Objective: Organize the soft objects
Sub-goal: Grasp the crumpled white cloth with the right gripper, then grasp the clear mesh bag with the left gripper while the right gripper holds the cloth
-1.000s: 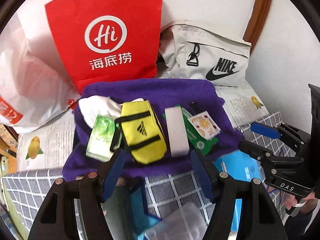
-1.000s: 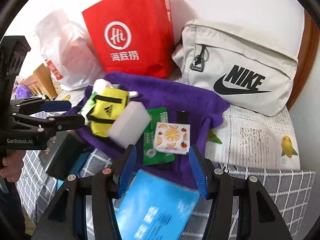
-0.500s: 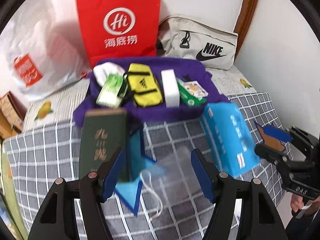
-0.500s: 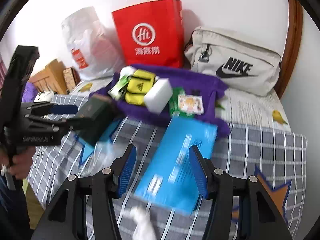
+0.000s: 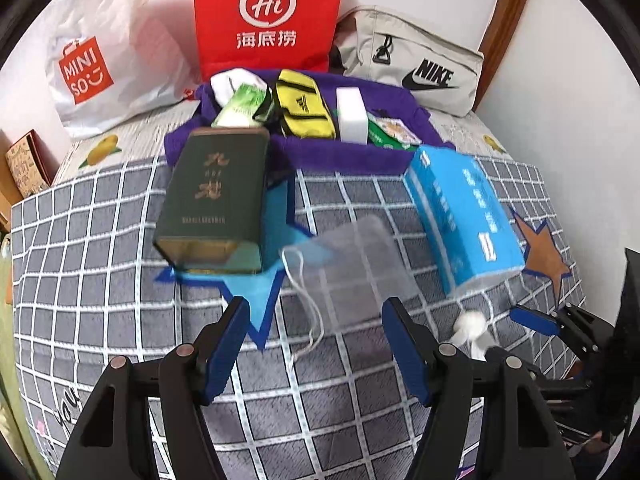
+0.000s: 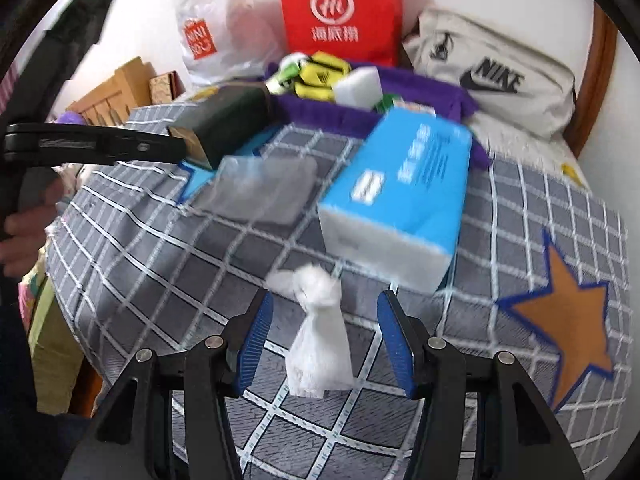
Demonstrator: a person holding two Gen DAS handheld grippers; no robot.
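Note:
A purple cloth tray (image 5: 348, 156) at the back of the bed holds a yellow pouch (image 5: 304, 108), a white sponge (image 5: 351, 114), a green tissue pack (image 5: 240, 106) and snack packets (image 5: 394, 134). In front lie a dark green box (image 5: 212, 196), a clear plastic bag with a string (image 5: 356, 268), a blue tissue pack (image 5: 460, 212) and a crumpled white tissue (image 6: 318, 332). My left gripper (image 5: 312, 344) is open above the plastic bag's near end. My right gripper (image 6: 324, 340) is open with the white tissue between its fingers, not pinched.
A red paper bag (image 5: 268, 16), a white Miniso bag (image 5: 100, 60) and a beige Nike bag (image 5: 412, 68) stand against the wall behind the tray. The grey checked bedspread (image 5: 100, 280) has star patches. A wooden box (image 5: 24, 164) sits off the bed's left edge.
Both grippers have pulled back from the purple tray toward the bed's near edge. The green box, plastic bag, blue pack and white tissue have come into view. Both stay open.

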